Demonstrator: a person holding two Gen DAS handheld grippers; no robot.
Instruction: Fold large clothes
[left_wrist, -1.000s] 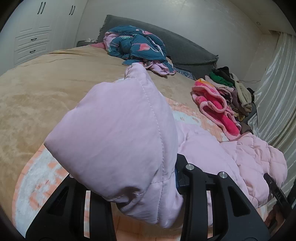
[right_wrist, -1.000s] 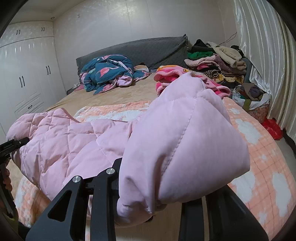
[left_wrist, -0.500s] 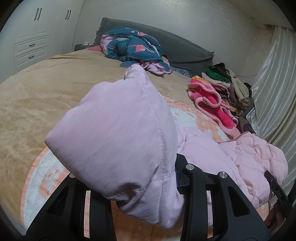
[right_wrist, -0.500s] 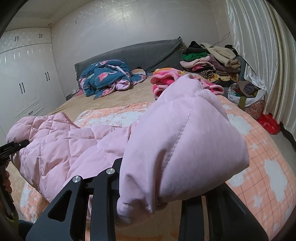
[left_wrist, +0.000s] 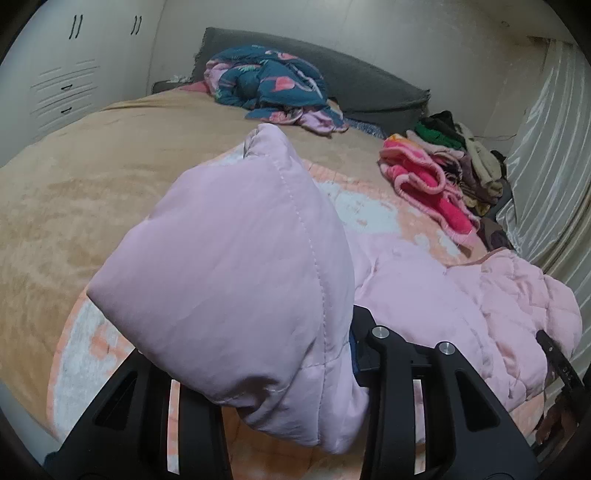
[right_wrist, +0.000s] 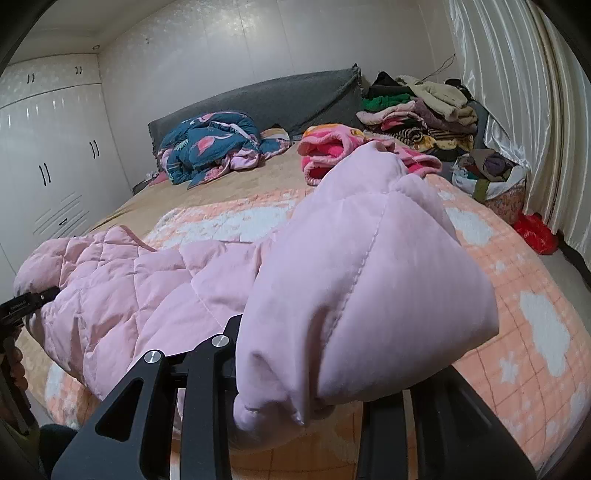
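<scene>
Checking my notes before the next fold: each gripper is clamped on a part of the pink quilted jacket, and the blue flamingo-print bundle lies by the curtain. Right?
Not quite. The blue flamingo-print bundle lies against the grey headboard, not by the curtain, as the right wrist view shows. Both grippers do clamp the pink quilted jacket.

White wardrobe (right_wrist: 48, 173) fills the left, a grey headboard (right_wrist: 266, 96) stands upper centre, shiny curtains (right_wrist: 517, 92) hang at right, red floor mat (right_wrist: 535, 232) below.
</scene>
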